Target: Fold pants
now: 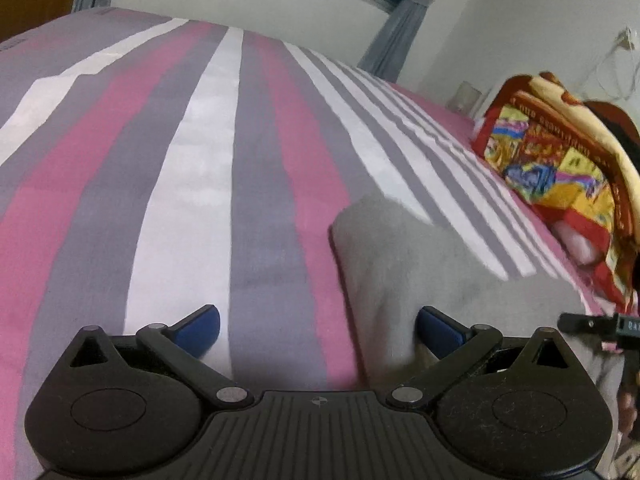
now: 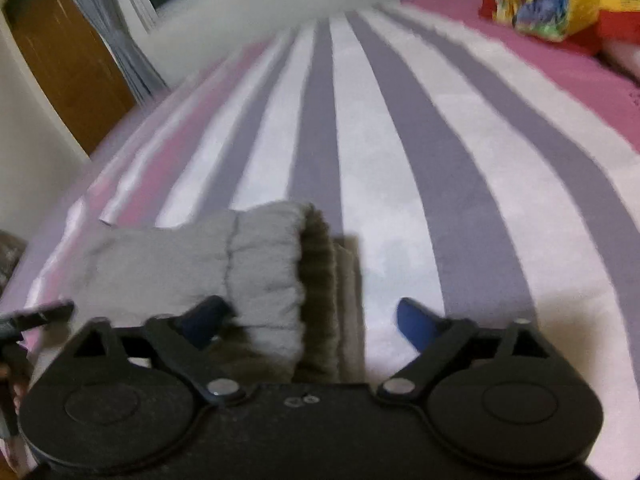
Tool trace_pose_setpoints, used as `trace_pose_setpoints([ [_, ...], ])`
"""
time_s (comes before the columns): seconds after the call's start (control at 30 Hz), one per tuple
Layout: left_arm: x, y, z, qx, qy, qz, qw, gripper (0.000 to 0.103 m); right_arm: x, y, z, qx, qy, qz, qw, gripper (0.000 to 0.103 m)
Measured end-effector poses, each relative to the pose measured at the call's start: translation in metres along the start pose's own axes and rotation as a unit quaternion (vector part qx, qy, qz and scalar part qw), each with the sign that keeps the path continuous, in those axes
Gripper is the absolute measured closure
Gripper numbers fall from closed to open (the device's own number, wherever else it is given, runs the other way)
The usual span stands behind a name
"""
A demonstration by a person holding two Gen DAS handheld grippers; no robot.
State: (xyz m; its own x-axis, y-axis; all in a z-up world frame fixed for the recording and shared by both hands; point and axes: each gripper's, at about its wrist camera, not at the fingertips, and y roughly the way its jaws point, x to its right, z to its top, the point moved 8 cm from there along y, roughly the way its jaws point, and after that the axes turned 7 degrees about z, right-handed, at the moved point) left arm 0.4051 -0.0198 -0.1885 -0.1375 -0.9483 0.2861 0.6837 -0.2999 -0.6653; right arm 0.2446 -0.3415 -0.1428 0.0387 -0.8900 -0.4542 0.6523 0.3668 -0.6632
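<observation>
Pants (image 2: 192, 264) cut off behind right tool (image 2: 312, 320) body; colourful blanket (image 1: 560, 160) cropped at edge.

Each tool has a matte black body. On the left tool (image 1: 318, 328) a ribbed centre plate carries a small round crosshair mark, flanked by two rounded housings with embossed discs. Beside that plate, silver pivot pins join black link arms to blue fingertips (image 1: 200, 330). The right tool (image 2: 310, 324) matches, with blue fingertips (image 2: 414, 326) too.

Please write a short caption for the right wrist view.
Open right gripper above the grey pants' ribbed cuff on a striped bedsheet.
</observation>
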Motion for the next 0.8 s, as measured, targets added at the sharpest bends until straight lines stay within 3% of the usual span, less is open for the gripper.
trace_pose_setpoints([
  [0.17,0.005,0.029,0.021,-0.002,0.003,0.001,1.0,0.0,-0.017,0.003,0.021,0.027,-0.039,0.01,0.999,0.009],
  [0.23,0.007,0.042,0.028,-0.008,0.004,0.01,0.9999,0.0,-0.01,0.011,0.024,0.022,-0.029,0.001,0.999,0.009],
  [0.43,0.011,0.063,0.036,-0.017,-0.003,0.03,0.9994,0.0,0.01,0.02,0.016,0.024,-0.005,0.03,0.999,0.007],
  [0.8,0.019,0.023,0.004,-0.031,0.012,0.036,0.9988,0.0,0.011,0.012,0.009,0.006,0.005,0.038,0.999,0.005],
])
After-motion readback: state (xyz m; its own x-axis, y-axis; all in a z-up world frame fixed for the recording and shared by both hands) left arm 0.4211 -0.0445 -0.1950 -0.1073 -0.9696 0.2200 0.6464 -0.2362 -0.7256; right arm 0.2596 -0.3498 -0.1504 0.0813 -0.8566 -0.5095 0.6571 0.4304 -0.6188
